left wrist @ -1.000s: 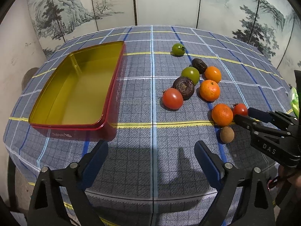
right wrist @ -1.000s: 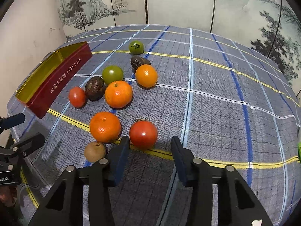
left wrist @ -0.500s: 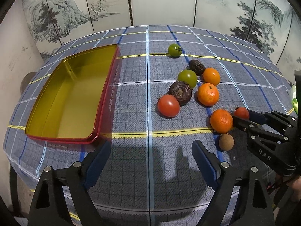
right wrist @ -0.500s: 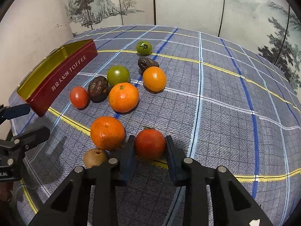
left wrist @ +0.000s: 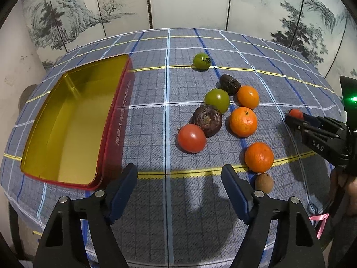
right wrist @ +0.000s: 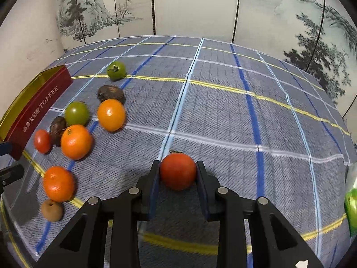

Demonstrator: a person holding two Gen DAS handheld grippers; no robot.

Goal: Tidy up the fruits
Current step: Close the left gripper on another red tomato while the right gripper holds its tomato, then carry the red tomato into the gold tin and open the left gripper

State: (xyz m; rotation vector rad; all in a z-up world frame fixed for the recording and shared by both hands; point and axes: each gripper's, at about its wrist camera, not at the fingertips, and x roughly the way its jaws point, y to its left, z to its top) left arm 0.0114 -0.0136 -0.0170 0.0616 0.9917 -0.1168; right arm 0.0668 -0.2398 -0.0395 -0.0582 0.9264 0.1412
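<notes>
The right gripper (right wrist: 178,174) is clamped on a round red tomato (right wrist: 178,170), its dark stem end tipped away toward the far side of the blue plaid tablecloth (right wrist: 223,111). The tomato sits apart from the cluster of loose fruit. The left gripper (left wrist: 178,187), whose jaws have just been closing, stands apart with nothing between them. The long gold-lined red tin (left wrist: 73,120) runs lengthwise away from the near edge, empty side up.

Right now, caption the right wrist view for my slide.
Right gripper clamps a red tomato above the plaid tablecloth, away from the remaining fruit.
</notes>
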